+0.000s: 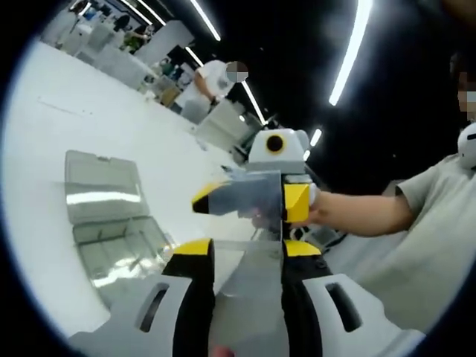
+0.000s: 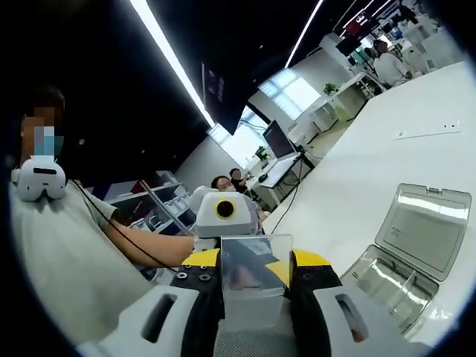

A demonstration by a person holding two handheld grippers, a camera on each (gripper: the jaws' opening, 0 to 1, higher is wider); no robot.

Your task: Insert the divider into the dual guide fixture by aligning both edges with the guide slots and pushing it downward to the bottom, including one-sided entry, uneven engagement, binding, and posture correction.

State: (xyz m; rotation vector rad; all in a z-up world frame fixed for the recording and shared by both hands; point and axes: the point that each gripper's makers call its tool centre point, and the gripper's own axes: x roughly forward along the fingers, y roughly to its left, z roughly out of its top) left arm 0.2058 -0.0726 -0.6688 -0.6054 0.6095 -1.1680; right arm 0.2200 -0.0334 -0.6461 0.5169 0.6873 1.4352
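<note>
There is one clear divider (image 2: pixel 249 279) and one clear box (image 2: pixel 413 249) with its lid open, lying on the white desk (image 2: pixel 372 156). The divider is held up in the air between the two tongs, above the desk and apart from the box. The right tongs (image 2: pixel 253 286) are closed on one edge of the divider. The left tongs (image 1: pixel 245 256) are closed on the opposite edge. Whether anything lies in the box's compartments, I cannot tell.
</note>
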